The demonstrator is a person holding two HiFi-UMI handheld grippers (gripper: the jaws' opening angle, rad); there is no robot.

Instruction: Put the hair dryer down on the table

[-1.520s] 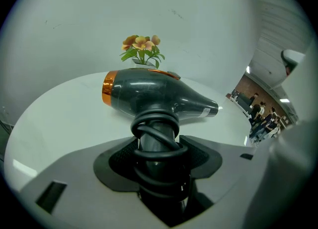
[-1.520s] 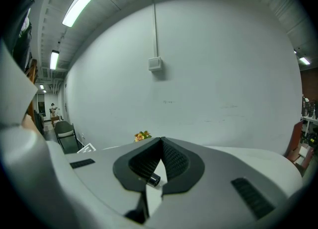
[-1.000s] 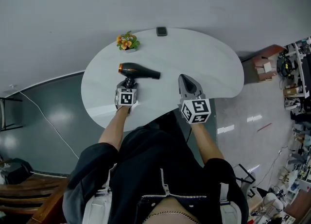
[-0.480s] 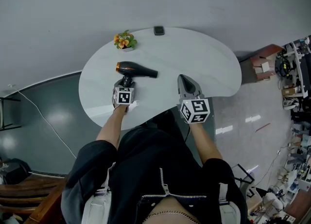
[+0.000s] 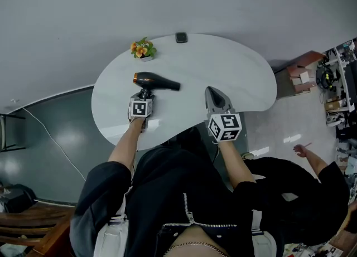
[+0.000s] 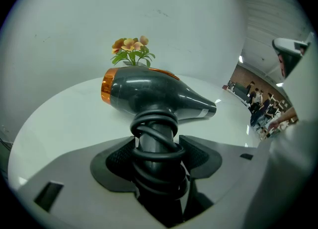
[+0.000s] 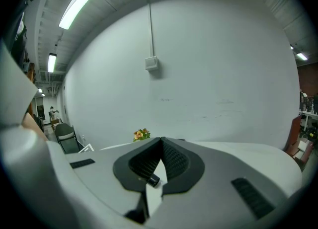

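Even, bright ceiling-strip light — soft shadows, fisheye-bent edges, dark corner vignettes in both gripper views.

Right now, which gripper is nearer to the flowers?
Left. The left gripper holds the hair dryer right in front of the flowers; the right gripper is farther off to the right.

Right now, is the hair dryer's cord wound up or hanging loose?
Wound up: the cord coils around the hair dryer handle, clamped by the left gripper.
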